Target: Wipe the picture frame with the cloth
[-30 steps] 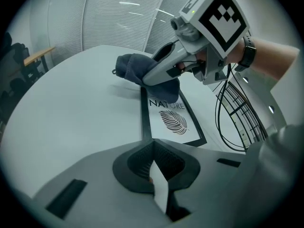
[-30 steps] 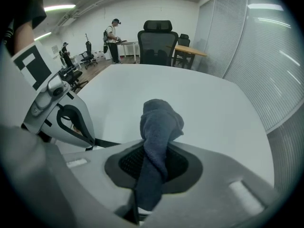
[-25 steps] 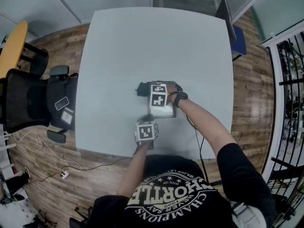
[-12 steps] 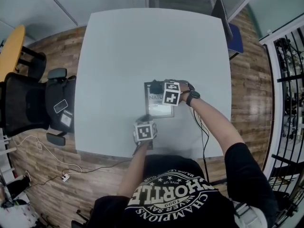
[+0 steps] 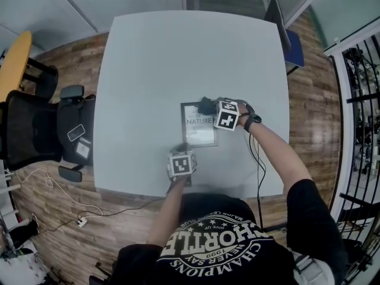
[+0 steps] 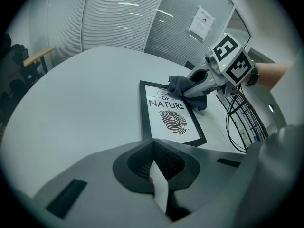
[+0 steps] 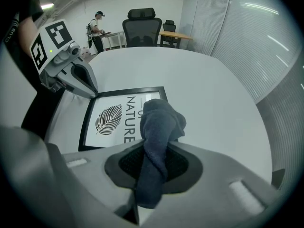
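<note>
The black picture frame [image 5: 199,129] with a leaf print lies flat on the white table [image 5: 148,70], showing in the left gripper view [image 6: 171,118] and the right gripper view [image 7: 111,120] too. My right gripper [image 5: 210,108] is shut on a dark grey cloth [image 5: 205,105], which rests on the frame's far right corner. The cloth [image 7: 159,127] bunches out between the jaws. My left gripper [image 5: 181,149] is shut, its tips at the frame's near edge. A pale sliver shows between its jaws [image 6: 159,177]. Whether it grips the frame is hidden.
A black office chair [image 5: 29,129] stands left of the table. A dark screen [image 5: 282,21] stands at the table's far right edge. Black cables [image 5: 255,159] trail from my right arm over the table's near right part. A metal railing [image 5: 362,100] runs along the right.
My right gripper has slid right with the cloth along the frame's far edge, from its left corner to its right corner, uncovering the print. The left gripper has stayed put.
</note>
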Motion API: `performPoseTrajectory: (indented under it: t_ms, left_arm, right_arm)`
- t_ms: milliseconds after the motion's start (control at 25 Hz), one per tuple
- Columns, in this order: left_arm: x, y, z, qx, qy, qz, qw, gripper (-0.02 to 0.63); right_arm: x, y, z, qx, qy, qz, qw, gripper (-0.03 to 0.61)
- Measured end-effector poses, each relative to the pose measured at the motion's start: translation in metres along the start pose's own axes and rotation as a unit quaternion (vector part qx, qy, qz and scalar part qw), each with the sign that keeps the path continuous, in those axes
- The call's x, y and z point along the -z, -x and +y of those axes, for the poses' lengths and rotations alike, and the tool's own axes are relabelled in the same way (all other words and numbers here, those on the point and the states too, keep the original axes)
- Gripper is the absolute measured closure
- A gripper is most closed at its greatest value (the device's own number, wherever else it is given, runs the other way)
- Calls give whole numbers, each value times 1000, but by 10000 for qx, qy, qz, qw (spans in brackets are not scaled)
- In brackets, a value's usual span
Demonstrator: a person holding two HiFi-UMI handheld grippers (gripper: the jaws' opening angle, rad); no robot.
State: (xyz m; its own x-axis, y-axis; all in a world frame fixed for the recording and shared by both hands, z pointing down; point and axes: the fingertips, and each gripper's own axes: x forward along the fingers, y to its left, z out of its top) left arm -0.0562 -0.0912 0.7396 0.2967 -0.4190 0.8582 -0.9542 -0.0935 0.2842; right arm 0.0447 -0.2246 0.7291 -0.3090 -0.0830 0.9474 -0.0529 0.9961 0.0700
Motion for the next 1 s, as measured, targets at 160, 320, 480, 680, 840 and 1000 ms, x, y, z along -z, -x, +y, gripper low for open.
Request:
performPoseTrajectory:
  t_ms: [160, 320, 480, 680, 840, 1000]
  left_arm:
    - [0, 0, -2, -13, -12, 9, 10000, 607]
    - [-1, -1, -9, 92, 57, -35, 9999, 607]
    - [0, 0, -4, -23, -31, 12, 10000, 607]
    - [1, -2, -7, 69, -4, -20, 10000, 607]
    - [0, -3, -7, 107, 6, -15, 9999, 607]
    - [1, -3, -4, 59, -50, 2, 10000, 607]
  right_arm:
    - [0, 1, 0, -17, -39, 9, 10000, 503]
    - [-23, 9, 1, -111, -382, -364, 9985, 503]
    - [-68, 10, 14, -250, -211, -706, 9970, 503]
    - [-118, 0, 29, -343, 57, -981, 9946, 503]
    - [-139, -16, 37, -363, 147, -971, 9945, 503]
    - [-123, -33, 44, -375, 225, -699, 9966, 503]
